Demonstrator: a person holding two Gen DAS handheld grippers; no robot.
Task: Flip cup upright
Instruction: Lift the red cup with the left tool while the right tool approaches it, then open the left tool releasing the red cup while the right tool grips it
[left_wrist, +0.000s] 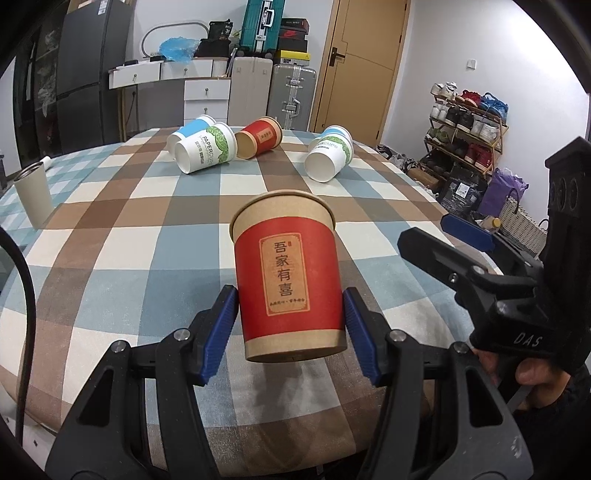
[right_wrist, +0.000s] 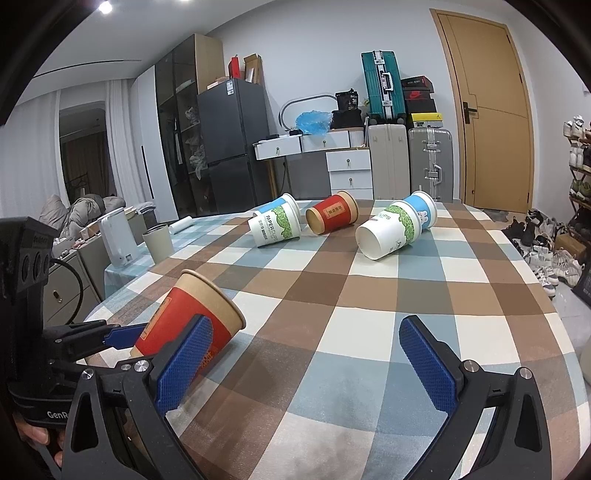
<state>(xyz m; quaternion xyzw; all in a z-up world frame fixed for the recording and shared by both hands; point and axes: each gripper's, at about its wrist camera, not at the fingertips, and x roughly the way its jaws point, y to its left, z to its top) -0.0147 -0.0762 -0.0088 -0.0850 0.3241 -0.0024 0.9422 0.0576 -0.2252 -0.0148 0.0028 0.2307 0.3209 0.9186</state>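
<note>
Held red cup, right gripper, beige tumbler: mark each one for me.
held red cup (left_wrist: 288, 280): left wrist view, on its label.
right gripper (right_wrist: 306, 365): right wrist view, midway between its blue fingertips.
beige tumbler (left_wrist: 34, 197): left wrist view, on its side wall.

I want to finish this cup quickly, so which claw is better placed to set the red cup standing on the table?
Left. The left claw already grips the red cup, mouth tilted upward. The right claw is open and empty beside it.
</note>
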